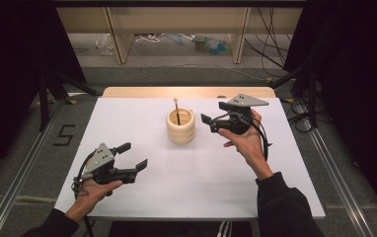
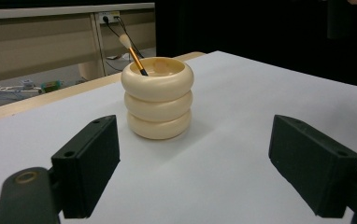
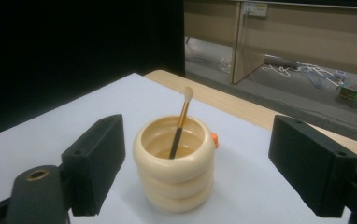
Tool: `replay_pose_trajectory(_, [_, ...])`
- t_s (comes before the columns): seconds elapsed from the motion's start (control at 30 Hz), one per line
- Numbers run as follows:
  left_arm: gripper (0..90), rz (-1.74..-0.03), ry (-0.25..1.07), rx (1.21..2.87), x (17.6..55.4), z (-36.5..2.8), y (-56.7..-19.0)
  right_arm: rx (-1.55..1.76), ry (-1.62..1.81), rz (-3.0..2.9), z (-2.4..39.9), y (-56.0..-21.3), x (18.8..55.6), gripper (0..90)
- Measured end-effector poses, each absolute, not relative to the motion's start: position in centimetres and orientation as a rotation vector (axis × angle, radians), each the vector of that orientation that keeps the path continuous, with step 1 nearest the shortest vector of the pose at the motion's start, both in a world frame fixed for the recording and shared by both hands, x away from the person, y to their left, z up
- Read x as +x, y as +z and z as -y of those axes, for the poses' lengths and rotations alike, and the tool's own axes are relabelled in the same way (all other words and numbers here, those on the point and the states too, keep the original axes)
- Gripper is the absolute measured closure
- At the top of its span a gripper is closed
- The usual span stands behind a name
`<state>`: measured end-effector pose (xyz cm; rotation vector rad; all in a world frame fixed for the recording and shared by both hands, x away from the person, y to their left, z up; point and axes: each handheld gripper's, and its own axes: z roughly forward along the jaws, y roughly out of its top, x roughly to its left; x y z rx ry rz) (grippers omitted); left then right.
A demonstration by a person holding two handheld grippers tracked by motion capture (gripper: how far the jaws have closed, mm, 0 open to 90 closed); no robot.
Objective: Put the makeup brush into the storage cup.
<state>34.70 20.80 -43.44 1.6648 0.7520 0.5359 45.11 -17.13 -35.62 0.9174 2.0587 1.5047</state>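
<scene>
On the left, the left hand-held gripper [image 1: 133, 155] is hovering low over the white worktop [image 1: 147, 192], its jaws standing wide apart with nothing between them, well apart from the holder. At the middle, a cream ribbed cup [image 1: 180, 126] is standing upright on the worktop, and a small brush [image 1: 176, 110] is leaning inside it, bristle end up. In the right gripper view, a small orange thing [image 3: 214, 138] is peeking out just behind the cup's rim. On the right, the right hand-held gripper [image 1: 212, 118] is sitting just beside the cup, released, its jaws spread and gripping nothing.
</scene>
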Motion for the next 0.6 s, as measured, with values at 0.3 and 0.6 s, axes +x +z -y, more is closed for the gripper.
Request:
replay_pose_trajectory(0.3, [16.1, -0.751, 0.547, 1.667, 34.8, -20.9, -43.4, 0.914, 1.528, -2.025, 18.6, -36.0, 43.2, 16.7])
replay_pose_trajectory(0.6, [16.1, -0.754, 0.550, 1.664, 34.8, -21.0, -43.3, 0.890, 1.509, -2.035, 19.6, -37.0, 41.6, 16.6])
